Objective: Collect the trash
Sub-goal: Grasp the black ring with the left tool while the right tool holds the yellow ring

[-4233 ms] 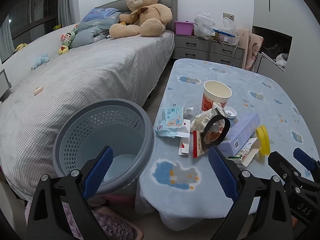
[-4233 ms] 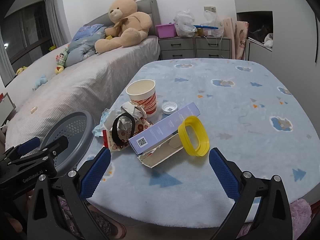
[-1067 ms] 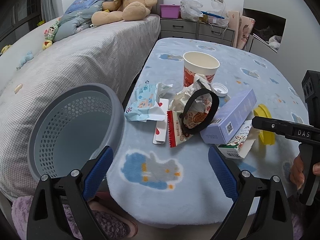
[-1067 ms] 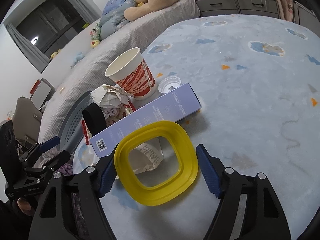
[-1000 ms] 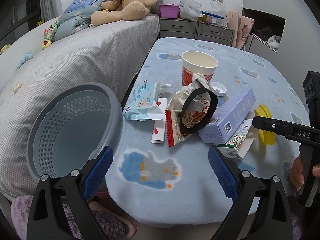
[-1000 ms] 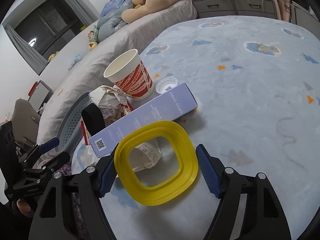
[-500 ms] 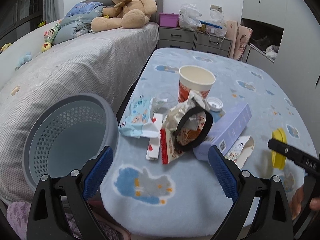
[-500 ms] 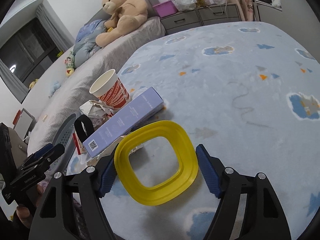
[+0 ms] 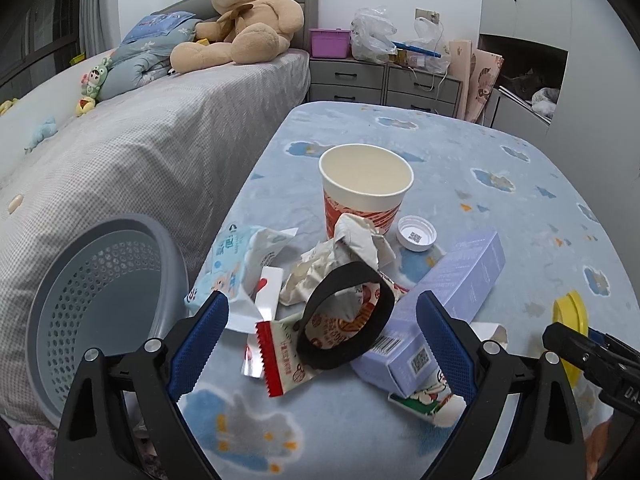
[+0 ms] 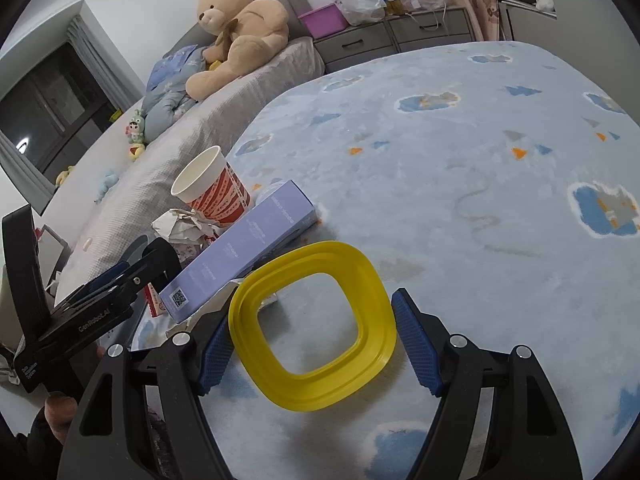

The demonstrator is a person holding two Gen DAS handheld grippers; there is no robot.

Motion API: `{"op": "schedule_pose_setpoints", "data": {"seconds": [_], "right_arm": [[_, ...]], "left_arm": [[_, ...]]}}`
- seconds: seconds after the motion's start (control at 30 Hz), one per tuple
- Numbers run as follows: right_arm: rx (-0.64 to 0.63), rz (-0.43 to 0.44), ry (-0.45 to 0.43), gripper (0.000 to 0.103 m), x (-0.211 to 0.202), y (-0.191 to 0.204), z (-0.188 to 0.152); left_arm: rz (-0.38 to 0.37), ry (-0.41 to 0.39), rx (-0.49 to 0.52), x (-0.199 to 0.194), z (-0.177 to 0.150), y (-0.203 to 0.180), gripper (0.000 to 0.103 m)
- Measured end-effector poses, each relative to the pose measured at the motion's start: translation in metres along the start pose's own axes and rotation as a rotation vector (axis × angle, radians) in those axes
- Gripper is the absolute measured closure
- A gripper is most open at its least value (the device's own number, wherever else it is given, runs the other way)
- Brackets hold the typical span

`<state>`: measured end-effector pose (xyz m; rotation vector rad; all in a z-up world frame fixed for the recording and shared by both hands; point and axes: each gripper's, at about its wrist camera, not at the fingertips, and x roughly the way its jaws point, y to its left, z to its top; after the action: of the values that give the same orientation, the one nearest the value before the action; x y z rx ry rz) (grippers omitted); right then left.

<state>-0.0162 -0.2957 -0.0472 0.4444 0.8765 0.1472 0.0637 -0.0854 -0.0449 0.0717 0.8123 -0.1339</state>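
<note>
- The right gripper (image 10: 312,344) held a yellow plastic ring with rounded corners (image 10: 312,384), its blue pads clamped against the ring's two sides, above the pale blue fleece blanket with cloud prints (image 10: 460,152) that covered the table.
- In the left wrist view the same ring showed edge-on at the far right, raised off the blanket.
- The left gripper (image 9: 322,334) had its fingers wide apart with nothing between the pads, and hovered over the near end of the litter pile.
- The pile lay on the blanket's left part: a black elastic band standing as a loop (image 9: 344,322) on a red and white torn snack wrapper (image 9: 280,360), crumpled white paper (image 9: 344,248) behind it, and a light blue wet-wipe packet (image 9: 232,268) to the left.
- A long lilac cardboard box (image 9: 452,292) lay slantwise to the right of the band, over a flattened white carton with green print (image 9: 428,398).
- A white paper cup with red stripes (image 9: 364,196) stood upright behind the pile (it looked empty), a white bottle cap (image 9: 416,232) just beside it.
- A grey perforated plastic basket (image 9: 100,300) stood below the table's left edge, against the bed (image 9: 140,140).
</note>
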Motion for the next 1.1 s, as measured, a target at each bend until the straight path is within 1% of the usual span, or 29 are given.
{"op": "schedule_pose_setpoints", "data": {"seconds": [0.13, 0.2, 0.23, 0.3, 0.33, 0.4, 0.43, 0.5, 0.57, 0.67, 0.77, 1.1], "right_arm": [[-0.006, 0.006, 0.009, 0.031, 0.002, 0.001, 0.0], [-0.007, 0.007, 0.012, 0.031, 0.002, 0.002, -0.001], [-0.007, 0.009, 0.012, 0.031, 0.002, 0.002, -0.001], [-0.008, 0.01, 0.009, 0.031, 0.001, 0.003, -0.002], [-0.007, 0.011, 0.009, 0.031, 0.0, 0.002, -0.002], [-0.006, 0.01, 0.011, 0.031, 0.0, 0.003, -0.002], [-0.007, 0.009, 0.011, 0.031, 0.0, 0.003, -0.002], [-0.007, 0.008, 0.011, 0.031, 0.001, 0.003, -0.002], [-0.007, 0.008, 0.01, 0.031, 0.0, 0.003, -0.002], [-0.008, 0.009, 0.012, 0.031, 0.001, 0.003, -0.001], [-0.007, 0.007, 0.013, 0.031, 0.001, 0.003, -0.001], [-0.008, 0.007, 0.014, 0.031, 0.0, 0.003, -0.002]], "left_arm": [[0.006, -0.007, 0.013, 0.005, 0.002, -0.003, 0.013], [0.008, -0.006, 0.018, 0.006, 0.002, -0.004, 0.022], [0.008, -0.001, 0.021, 0.008, 0.002, -0.004, 0.024], [0.009, 0.01, 0.024, 0.011, 0.004, -0.005, 0.033], [0.009, 0.013, 0.024, 0.012, 0.004, -0.005, 0.035], [0.008, 0.016, 0.026, 0.012, 0.005, -0.005, 0.045], [0.006, 0.016, 0.028, 0.012, 0.005, -0.005, 0.048], [0.005, 0.017, 0.033, 0.01, 0.005, -0.006, 0.058], [0.0, 0.018, 0.033, 0.009, 0.005, -0.005, 0.062], [-0.004, 0.019, 0.03, 0.007, 0.003, -0.004, 0.065], [-0.007, 0.021, 0.025, 0.005, 0.002, -0.001, 0.071], [-0.01, 0.028, 0.018, 0.004, -0.001, 0.002, 0.071]]}}
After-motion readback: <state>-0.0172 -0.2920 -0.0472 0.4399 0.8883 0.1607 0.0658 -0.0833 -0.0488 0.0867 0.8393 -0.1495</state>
